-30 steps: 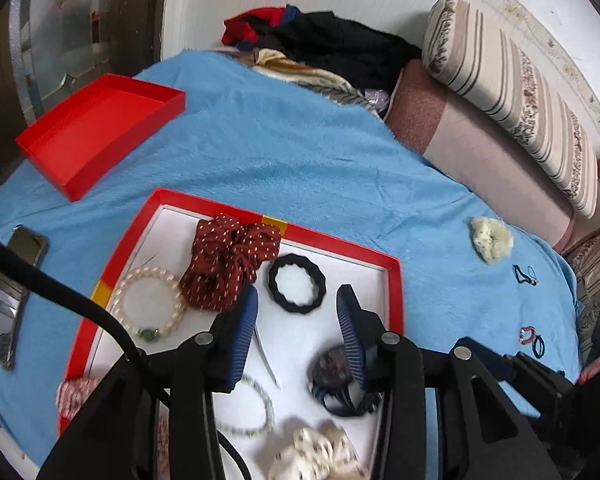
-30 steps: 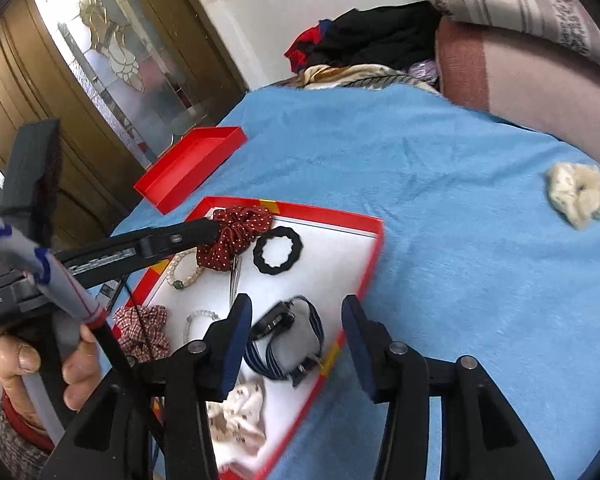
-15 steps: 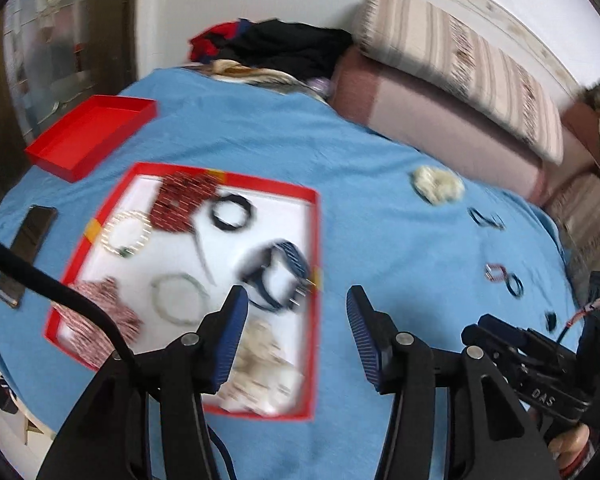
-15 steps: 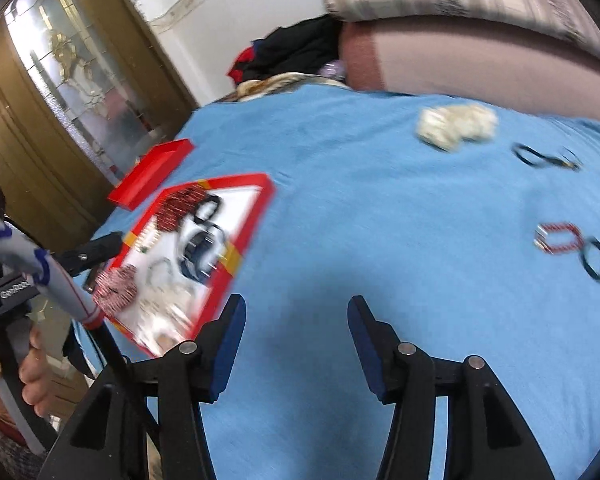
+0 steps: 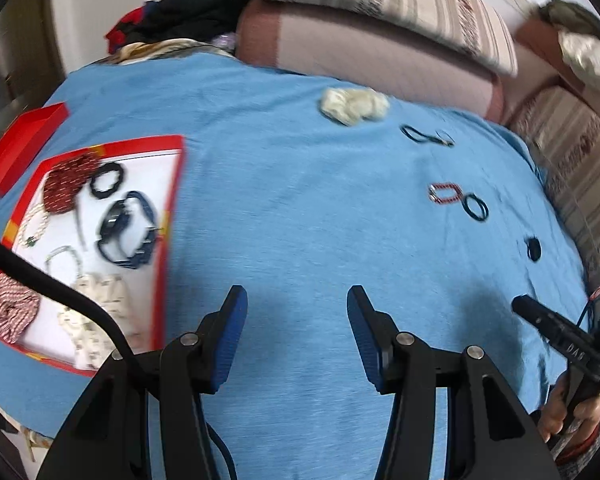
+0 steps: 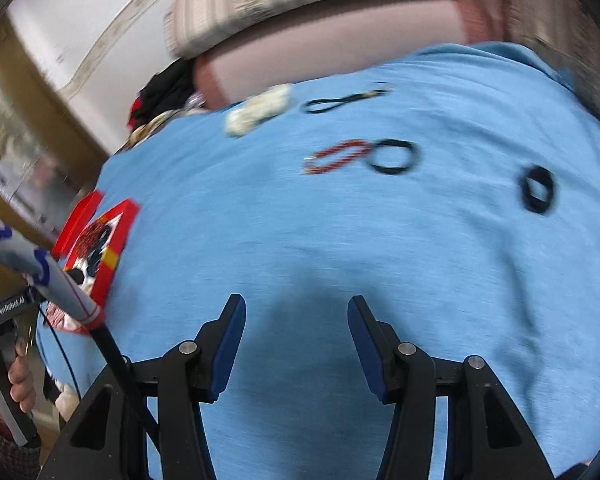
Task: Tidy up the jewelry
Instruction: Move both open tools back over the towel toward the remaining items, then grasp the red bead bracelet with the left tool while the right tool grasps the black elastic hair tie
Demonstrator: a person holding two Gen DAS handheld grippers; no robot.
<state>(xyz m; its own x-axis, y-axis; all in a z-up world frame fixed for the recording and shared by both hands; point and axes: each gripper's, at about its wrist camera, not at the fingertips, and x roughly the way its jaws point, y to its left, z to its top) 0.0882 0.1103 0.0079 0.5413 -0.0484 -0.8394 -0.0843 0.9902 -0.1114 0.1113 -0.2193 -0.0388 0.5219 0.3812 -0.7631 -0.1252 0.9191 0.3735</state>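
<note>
Both grippers are swinging away from the red tray (image 5: 172, 216) toward the loose items on the blue cloth (image 5: 300, 208); a second ago both were sitting right over the tray, now it is lying off to the left in both views. The left gripper (image 5: 296, 300) is standing wider than a second ago, empty, released over bare cloth. The right gripper (image 6: 296, 308) is also released, nothing between the pads, hovering over bare cloth.

Writing: "GenRobot.AI" is showing on the left handle (image 6: 10, 304) in the right wrist view; the letters "DAS" are showing on the right handle (image 5: 572, 348) in the left wrist view.

The tray is holding a dark red dotted scrunchie (image 5: 66, 186), a black wavy hair tie (image 5: 107, 179), a dark blue watch (image 5: 126, 230), a pearl bracelet (image 5: 34, 224), a pale bead bracelet (image 5: 62, 256), a checked scrunchie (image 5: 10, 310) and a cream patterned scrunchie (image 5: 94, 320). A second red tray (image 5: 20, 144) is lying beyond it; its contents are not visible.

Still on the cloth, outside the tray: a cream scrunchie (image 6: 258, 114), a thin black cord (image 6: 340, 102), a red bead bracelet (image 6: 336, 158) touching a black elastic (image 6: 394, 157), and a thick black hair tie (image 6: 538, 189) further right.
</note>
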